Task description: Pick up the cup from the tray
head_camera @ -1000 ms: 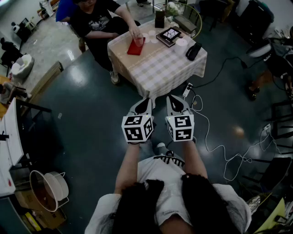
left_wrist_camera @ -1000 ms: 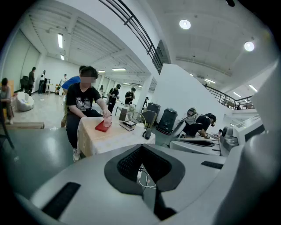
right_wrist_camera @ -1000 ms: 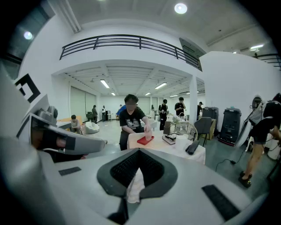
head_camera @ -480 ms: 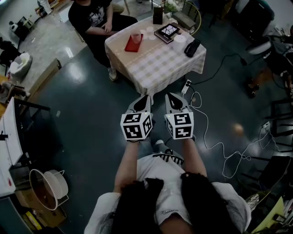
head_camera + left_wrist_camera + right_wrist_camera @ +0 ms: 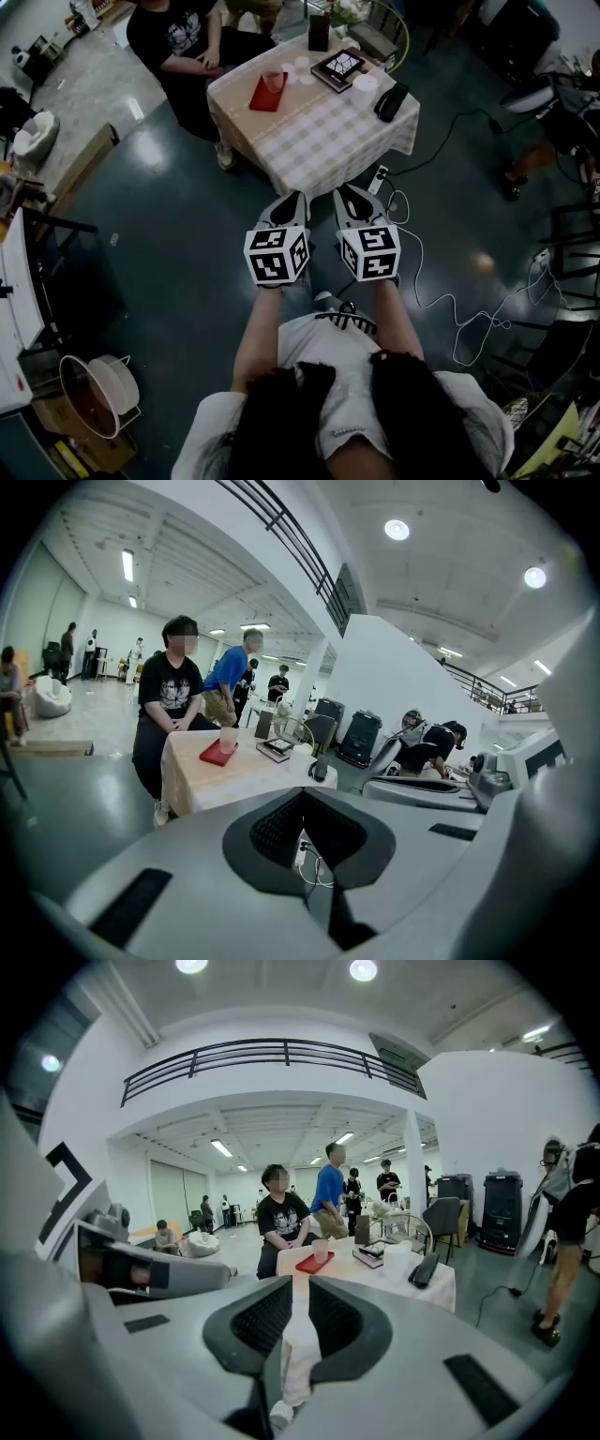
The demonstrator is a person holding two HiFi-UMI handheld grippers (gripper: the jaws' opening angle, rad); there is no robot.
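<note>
A pale pink cup [image 5: 273, 82] stands upright on a red tray [image 5: 264, 97] at the far left of a table with a checked cloth [image 5: 323, 141]. The cup [image 5: 228, 740] and the tray [image 5: 217, 754] show small in the left gripper view. They are also far off in the right gripper view, cup [image 5: 321, 1252] on tray [image 5: 313, 1263]. My left gripper [image 5: 297, 199] and right gripper [image 5: 345, 193] hang side by side over the floor, well short of the table. The left gripper [image 5: 302, 795] is shut and holds nothing. The right gripper [image 5: 298, 1286] has its jaws opening, a thin slit with nothing between them.
A person in a black shirt [image 5: 176, 36] sits at the table's far left, beside the tray. A book [image 5: 337, 67], a white dish [image 5: 366, 82] and a black pouch [image 5: 387, 101] lie on the cloth. A power strip [image 5: 382, 181] and a white cable [image 5: 441, 298] run across the floor to the right.
The seated person's hand, on the cup a second ago, has drawn back to the lap. The table has shifted slightly up and left in the head view. Both grippers stay level together.
</note>
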